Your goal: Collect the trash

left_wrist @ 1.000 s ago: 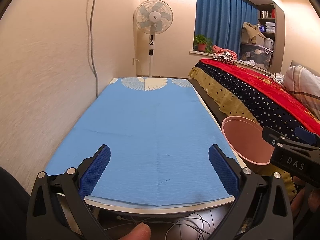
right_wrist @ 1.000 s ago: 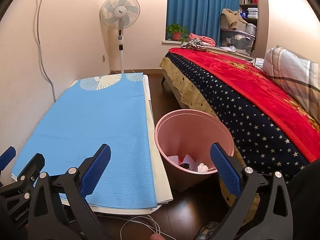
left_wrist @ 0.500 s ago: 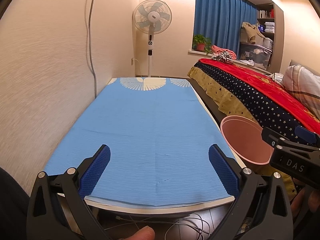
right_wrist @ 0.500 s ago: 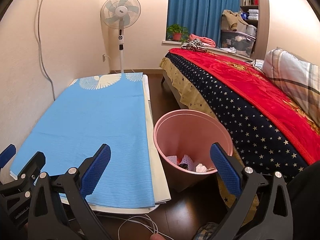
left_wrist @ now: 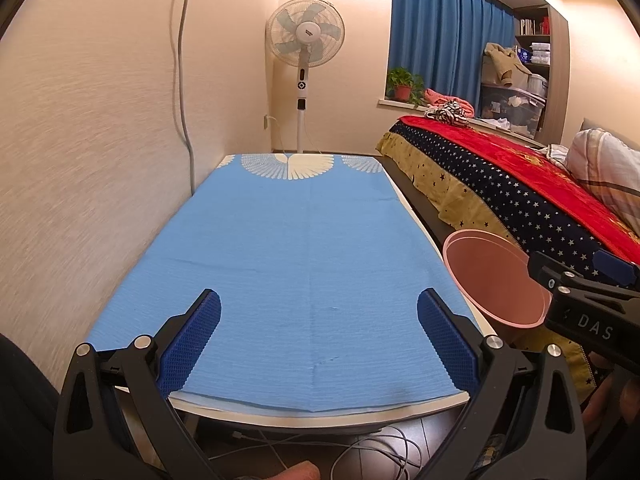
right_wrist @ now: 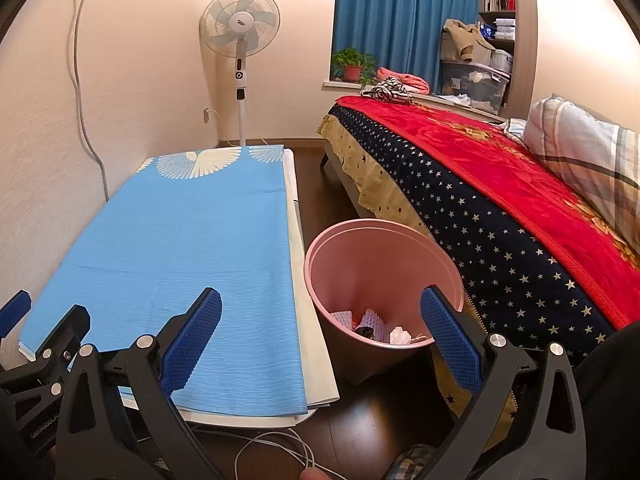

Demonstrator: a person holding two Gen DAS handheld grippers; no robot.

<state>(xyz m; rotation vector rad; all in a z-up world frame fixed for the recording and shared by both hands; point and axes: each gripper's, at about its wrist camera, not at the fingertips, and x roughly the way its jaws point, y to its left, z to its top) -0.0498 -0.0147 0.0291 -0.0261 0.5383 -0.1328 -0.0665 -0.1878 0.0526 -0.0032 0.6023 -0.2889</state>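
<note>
nearest to us, our left gripper (left_wrist: 318, 344) hangs over the near edge of the table (left_wrist: 320, 420) with its blue-padded fingers spread wide and nothing between them. our right gripper (right_wrist: 320, 344) is likewise spread wide and empty, held just right of the table with the pink trash bin (right_wrist: 440, 256) showing between its fingers. white cables (right_wrist: 276, 452) lie on the dark floor under the near table edge.

the table runs away from us along the left wall, covered by a blue cloth (left_wrist: 304, 256) that lies flat and bare, with a white fan-shaped bird print (left_wrist: 292, 166) at its far end. the bin stands on the floor just beside the table's right edge, between the table and the bed (right_wrist: 500, 200). inside it, at the bottom, we see the collected trash (right_wrist: 380, 326): crumpled white paper, a pale dotted wrapper and a small dark scrap.

to the right, the bed carries a dark star-patterned cover and a red blanket (right_wrist: 480, 160), with a plaid pillow (right_wrist: 588, 160) at its right end.

farther back, a standing fan (left_wrist: 305, 36) stands past the table's far end against the wall. beyond the bed, a potted plant (right_wrist: 352, 64) sits on the sill in front of blue curtains (right_wrist: 400, 16), with shelves of clutter to the right.
</note>
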